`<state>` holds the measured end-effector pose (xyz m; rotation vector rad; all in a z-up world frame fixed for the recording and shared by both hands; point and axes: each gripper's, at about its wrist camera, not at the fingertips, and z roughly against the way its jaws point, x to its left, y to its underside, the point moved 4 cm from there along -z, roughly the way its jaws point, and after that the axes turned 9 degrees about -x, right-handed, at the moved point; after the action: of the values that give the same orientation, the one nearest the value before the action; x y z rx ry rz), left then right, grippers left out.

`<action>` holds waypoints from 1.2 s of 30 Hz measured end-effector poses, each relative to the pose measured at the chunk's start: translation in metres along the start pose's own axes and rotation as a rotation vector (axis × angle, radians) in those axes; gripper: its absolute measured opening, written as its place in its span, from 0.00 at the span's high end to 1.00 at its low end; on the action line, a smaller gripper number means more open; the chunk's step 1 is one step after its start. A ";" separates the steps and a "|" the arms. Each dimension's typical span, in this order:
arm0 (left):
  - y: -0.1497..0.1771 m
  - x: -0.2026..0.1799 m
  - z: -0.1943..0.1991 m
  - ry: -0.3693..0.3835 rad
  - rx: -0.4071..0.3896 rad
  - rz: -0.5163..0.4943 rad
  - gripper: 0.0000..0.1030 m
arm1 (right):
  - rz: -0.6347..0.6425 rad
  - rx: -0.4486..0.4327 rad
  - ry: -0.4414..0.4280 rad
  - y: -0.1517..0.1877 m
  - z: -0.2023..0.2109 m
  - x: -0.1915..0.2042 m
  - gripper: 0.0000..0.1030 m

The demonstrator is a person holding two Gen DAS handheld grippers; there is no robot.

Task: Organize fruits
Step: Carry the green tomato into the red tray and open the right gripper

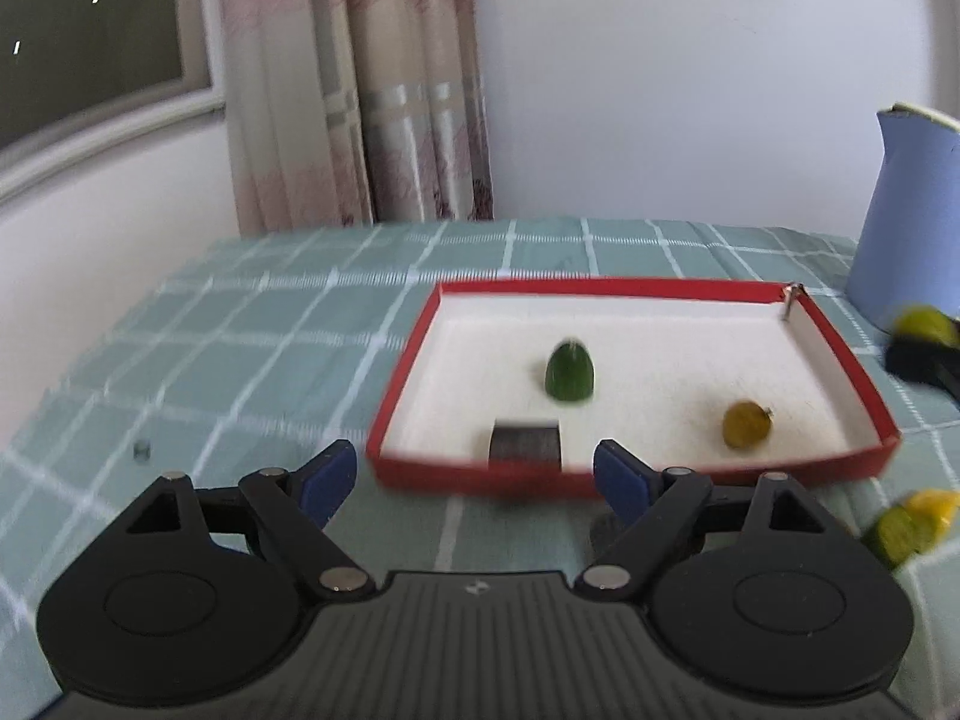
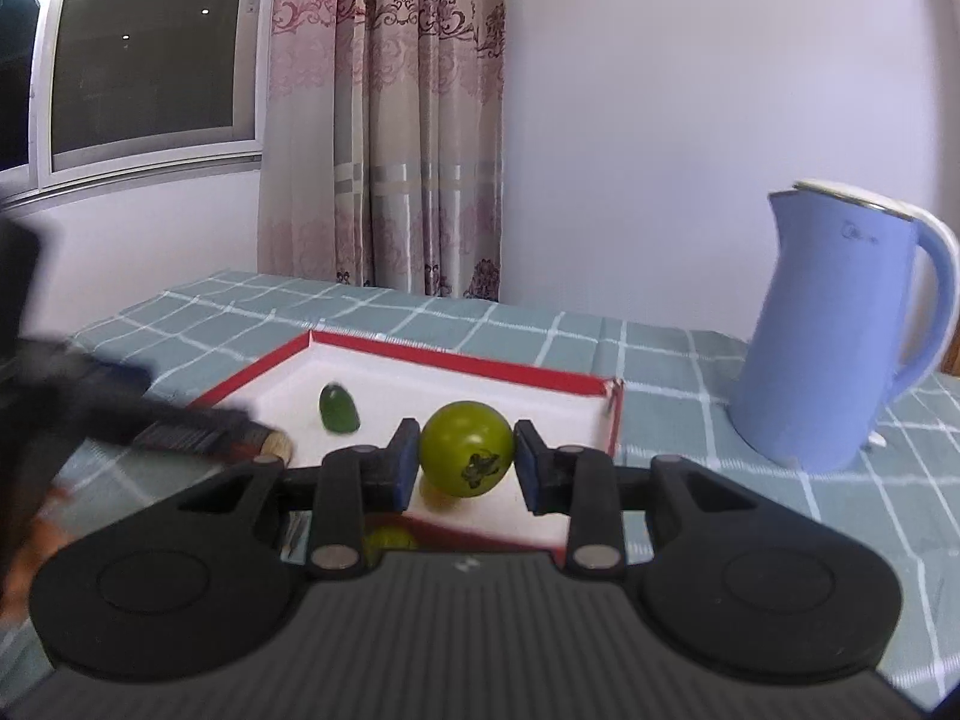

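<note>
the right gripper is clenched on a round green fruit, its blue pads pressing the fruit's 2 sides, and it holds the fruit above the near edge of the red tray that lies just ahead of it. the left gripper is released, jaws wide with nothing between them, just short of the tray's near wall. inside the tray, ahead of the left gripper, sit a dark green fruit and, further right, a yellowish fruit. another green and yellow fruit lies on the checked desk off to the left gripper's right, outside the tray. a blue kettle stands well right of the right gripper.

the step in hand looks like carrying the held fruit into the tray. the next move calls for easing it forward over the white floor, lowering, then opening the jaws gently so the round fruit does not roll into the others.
</note>
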<state>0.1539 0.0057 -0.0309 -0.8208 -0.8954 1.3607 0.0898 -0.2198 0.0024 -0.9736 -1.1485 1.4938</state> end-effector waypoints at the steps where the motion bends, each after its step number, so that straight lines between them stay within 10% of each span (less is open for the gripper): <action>1: 0.005 0.003 0.005 0.004 0.011 0.015 0.16 | -0.007 0.001 0.000 -0.003 -0.008 -0.001 0.69; 22: 0.045 -0.008 0.050 -0.006 0.050 -0.010 0.16 | -0.041 0.180 0.064 0.020 -0.118 -0.012 0.68; 24: 0.046 -0.008 0.050 -0.002 0.053 -0.007 0.16 | -0.037 0.175 0.081 0.022 -0.117 -0.013 0.20; 25: 0.047 -0.008 0.050 0.003 0.056 -0.007 0.16 | -0.030 0.161 0.085 0.021 -0.116 -0.012 0.14; 36: 0.048 -0.011 0.055 0.054 0.008 -0.022 0.16 | -0.007 -0.007 0.093 -0.004 -0.034 -0.022 0.14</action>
<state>0.0834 -0.0040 -0.0494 -0.8352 -0.8540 1.3171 0.1275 -0.2348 -0.0012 -1.0314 -1.0901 1.4253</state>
